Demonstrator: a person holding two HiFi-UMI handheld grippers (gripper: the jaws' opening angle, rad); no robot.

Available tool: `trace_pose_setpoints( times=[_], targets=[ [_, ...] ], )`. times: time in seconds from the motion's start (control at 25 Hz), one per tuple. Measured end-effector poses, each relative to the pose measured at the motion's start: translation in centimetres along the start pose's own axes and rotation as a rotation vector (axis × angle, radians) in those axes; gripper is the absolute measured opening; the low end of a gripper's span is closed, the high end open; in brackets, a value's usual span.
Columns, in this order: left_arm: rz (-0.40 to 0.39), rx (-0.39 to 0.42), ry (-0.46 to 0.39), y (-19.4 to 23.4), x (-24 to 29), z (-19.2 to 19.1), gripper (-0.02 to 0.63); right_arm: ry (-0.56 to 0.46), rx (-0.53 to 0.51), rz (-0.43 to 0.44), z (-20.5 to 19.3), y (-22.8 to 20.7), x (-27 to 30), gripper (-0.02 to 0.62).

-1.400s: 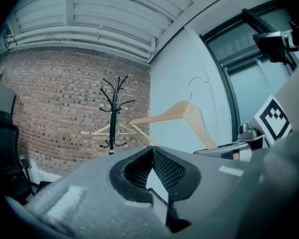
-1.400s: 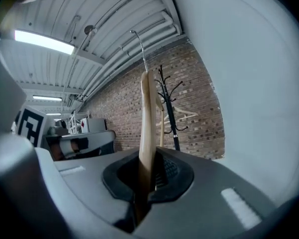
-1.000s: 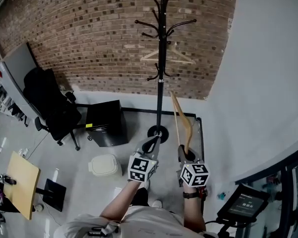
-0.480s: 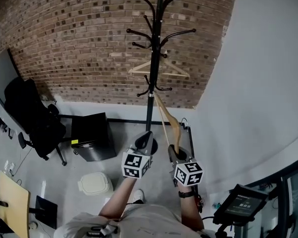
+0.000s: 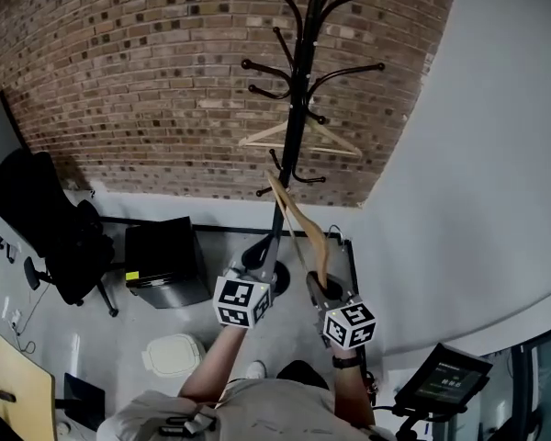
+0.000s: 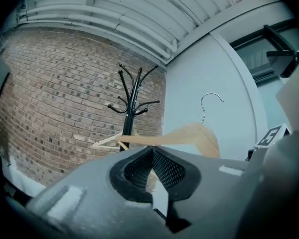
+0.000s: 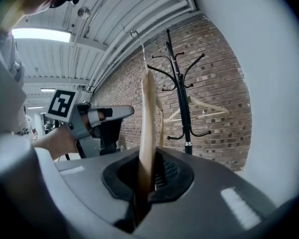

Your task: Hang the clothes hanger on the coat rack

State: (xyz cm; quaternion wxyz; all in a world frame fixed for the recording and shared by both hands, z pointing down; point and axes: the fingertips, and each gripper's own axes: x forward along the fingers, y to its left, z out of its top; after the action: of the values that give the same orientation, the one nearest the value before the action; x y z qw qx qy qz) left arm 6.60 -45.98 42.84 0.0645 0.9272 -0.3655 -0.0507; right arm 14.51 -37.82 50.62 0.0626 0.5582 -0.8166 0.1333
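A black coat rack (image 5: 298, 108) stands before the brick wall, with one wooden hanger (image 5: 298, 136) hung on it. My right gripper (image 5: 317, 288) is shut on a second wooden hanger (image 5: 298, 219), which slants up toward the rack's lower hooks. In the right gripper view the jaws (image 7: 148, 156) clamp the hanger's wooden arm (image 7: 148, 113), its metal hook (image 7: 137, 34) up top, and the rack (image 7: 182, 93) is just beyond. My left gripper (image 5: 262, 269) is beside it, shut and empty. In the left gripper view (image 6: 152, 151) the held hanger (image 6: 189, 136) crosses ahead of the rack (image 6: 132, 98).
A black office chair (image 5: 50, 219) and a black cabinet (image 5: 161, 260) stand at the left by the brick wall. A white bin (image 5: 174, 352) sits on the floor below them. A plain white wall (image 5: 496, 154) closes the right side, with a machine's screen (image 5: 441, 370) at lower right.
Both grippers have moved toward the coat rack together. The held hanger's upper end has come from well below the rack's hooks to just under its lowest ones.
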Motion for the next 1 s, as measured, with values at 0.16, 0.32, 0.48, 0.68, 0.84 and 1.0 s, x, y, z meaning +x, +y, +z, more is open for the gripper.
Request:
trace_pose_setpoints(
  times=[0.16,0.32,0.48,0.68,0.84,1.0],
  targets=[
    [0.020,0.025,-0.010,1.5,2.5,0.6,0.003,0.020,-0.022,0.035,0.9,-1.8,2.3,0.006],
    [0.035,0.037,0.022,2.5,4.6,-0.5,0.003,0.022,-0.008,0.079,2.1,-3.9,4.5,0.006],
    [0.050,0.057,-0.011,3.3,6.5,0.8,0.003,0.029,0.018,0.158,3.7,-5.9,6.4,0.006],
    [0.053,0.070,-0.024,3.5,7.9,1.6,0.002,0.033,0.046,0.273,6.3,-7.1,7.2,0.006],
    [0.060,0.069,-0.016,3.8,8.8,1.2,0.002,0.067,0.037,0.321,7.3,-8.7,8.3,0.006],
    [0.073,0.082,-0.022,4.4,9.5,1.4,0.003,0.086,0.024,0.386,8.2,-9.6,9.2,0.006]
  ],
)
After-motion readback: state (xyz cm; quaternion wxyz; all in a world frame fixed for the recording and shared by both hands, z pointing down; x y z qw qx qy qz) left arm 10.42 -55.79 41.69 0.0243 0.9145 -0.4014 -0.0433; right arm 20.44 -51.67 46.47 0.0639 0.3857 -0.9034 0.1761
